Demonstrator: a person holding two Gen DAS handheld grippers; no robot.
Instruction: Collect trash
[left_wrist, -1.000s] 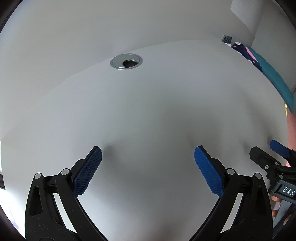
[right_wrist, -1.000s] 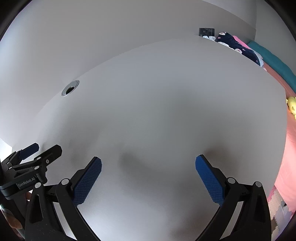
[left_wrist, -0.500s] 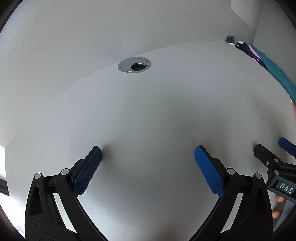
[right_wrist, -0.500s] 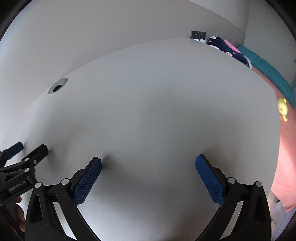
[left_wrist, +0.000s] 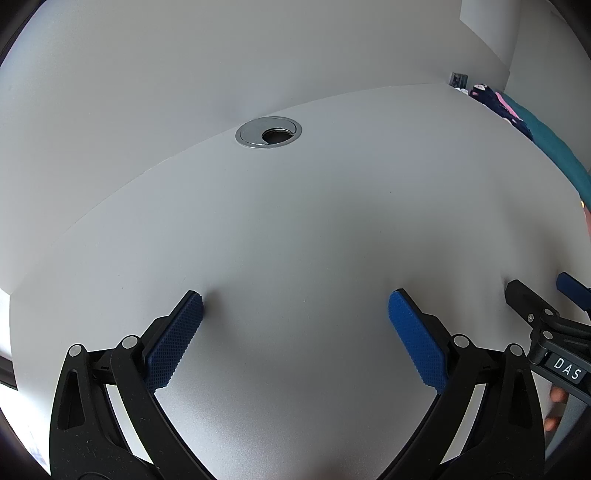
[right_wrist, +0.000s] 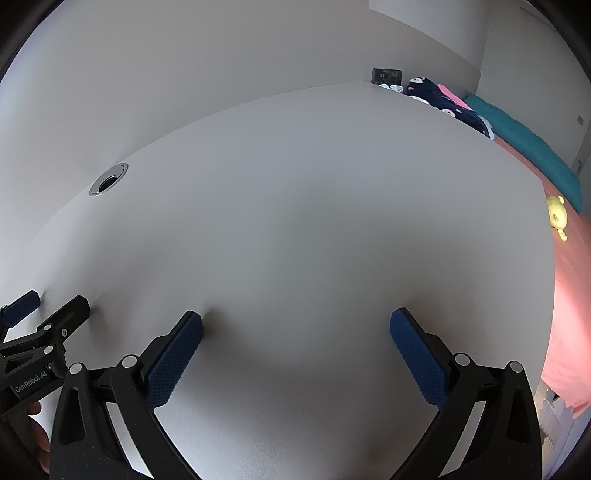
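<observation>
Just left gripper (left_wrist: 295, 314) (spread) over desk (left_wrist: 332, 203)

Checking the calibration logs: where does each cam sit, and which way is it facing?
Left wrist: on the left claw, aimed along its open fingers across the desk toward the grommet and wall; right claw and fingertips at the right edge.
Right wrist: on the right claw, open, same heading; left claw at the left edge, bed on the right.
Shared: desk, grommet, dark pillow, each other's claw.
</observation>
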